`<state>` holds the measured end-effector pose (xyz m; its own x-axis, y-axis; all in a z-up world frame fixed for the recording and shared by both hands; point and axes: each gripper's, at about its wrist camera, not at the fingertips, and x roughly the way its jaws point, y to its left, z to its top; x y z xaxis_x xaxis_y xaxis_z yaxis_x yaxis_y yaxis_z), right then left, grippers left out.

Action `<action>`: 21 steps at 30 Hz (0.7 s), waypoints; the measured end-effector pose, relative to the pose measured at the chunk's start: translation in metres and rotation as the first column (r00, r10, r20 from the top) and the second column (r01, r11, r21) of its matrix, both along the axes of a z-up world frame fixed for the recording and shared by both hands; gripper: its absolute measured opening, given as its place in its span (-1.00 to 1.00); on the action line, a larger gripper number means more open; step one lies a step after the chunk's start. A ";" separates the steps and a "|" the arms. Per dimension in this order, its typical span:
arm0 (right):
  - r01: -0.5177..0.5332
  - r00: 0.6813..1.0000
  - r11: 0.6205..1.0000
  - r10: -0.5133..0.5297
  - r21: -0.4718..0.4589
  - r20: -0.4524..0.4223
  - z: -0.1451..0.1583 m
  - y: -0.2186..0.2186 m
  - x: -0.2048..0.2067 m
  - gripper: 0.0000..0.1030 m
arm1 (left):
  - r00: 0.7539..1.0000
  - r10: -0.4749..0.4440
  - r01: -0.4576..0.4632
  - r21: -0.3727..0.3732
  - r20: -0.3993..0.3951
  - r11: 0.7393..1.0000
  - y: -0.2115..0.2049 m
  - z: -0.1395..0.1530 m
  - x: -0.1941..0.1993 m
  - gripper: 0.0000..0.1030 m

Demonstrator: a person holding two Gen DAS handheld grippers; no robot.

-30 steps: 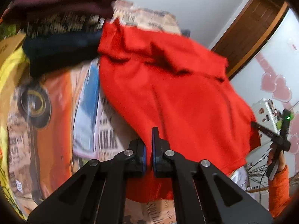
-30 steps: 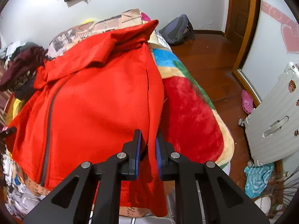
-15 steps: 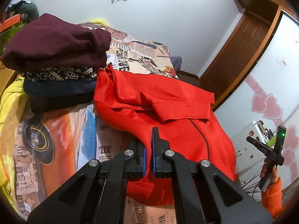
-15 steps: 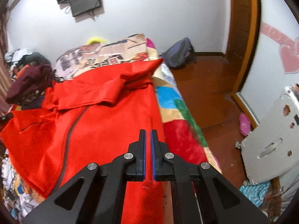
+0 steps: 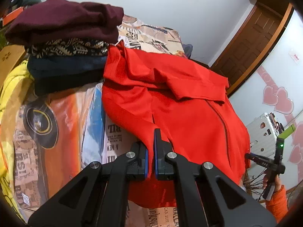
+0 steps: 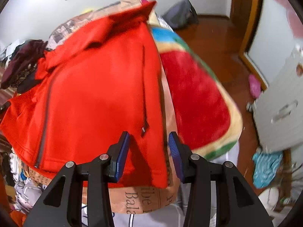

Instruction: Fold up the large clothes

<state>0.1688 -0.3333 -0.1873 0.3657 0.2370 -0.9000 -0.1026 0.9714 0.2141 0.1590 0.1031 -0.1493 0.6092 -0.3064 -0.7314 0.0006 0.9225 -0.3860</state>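
A large red zip jacket lies spread on the bed, hood end folded over at the far side. My left gripper is shut on the jacket's near left hem edge. In the right wrist view the jacket covers the bed's near end, its zip running down the left. My right gripper is open, its jaws standing on either side of the jacket's right hem corner, holding nothing. The right gripper also shows in the left wrist view at the far right.
A stack of folded clothes, maroon on top, stands at the bed's far left. A yellow garment lies left. The printed bedspread and a red-green blanket cover the bed. A white suitcase, a doorway and wooden floor are right.
My right gripper has opened and let go of the jacket's right edge. The jacket has come down flat on the bed. My left gripper stays shut on the hem.
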 end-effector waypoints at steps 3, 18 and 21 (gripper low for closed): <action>0.009 1.000 1.000 -0.009 0.025 0.004 -0.003 0.001 0.001 -0.18 | 1.000 -0.006 0.006 -0.007 -0.017 1.000 -0.003 -0.005 -0.001 -0.94; -0.113 0.976 0.977 0.074 0.183 0.206 0.070 0.025 0.045 -0.79 | 0.994 -0.044 0.046 -0.018 0.099 0.999 -0.013 0.041 0.035 -0.94; -0.149 0.956 0.975 0.099 0.167 0.276 0.095 0.035 0.069 -0.80 | 0.988 -0.038 0.040 -0.008 0.147 0.999 -0.013 0.059 0.059 -0.94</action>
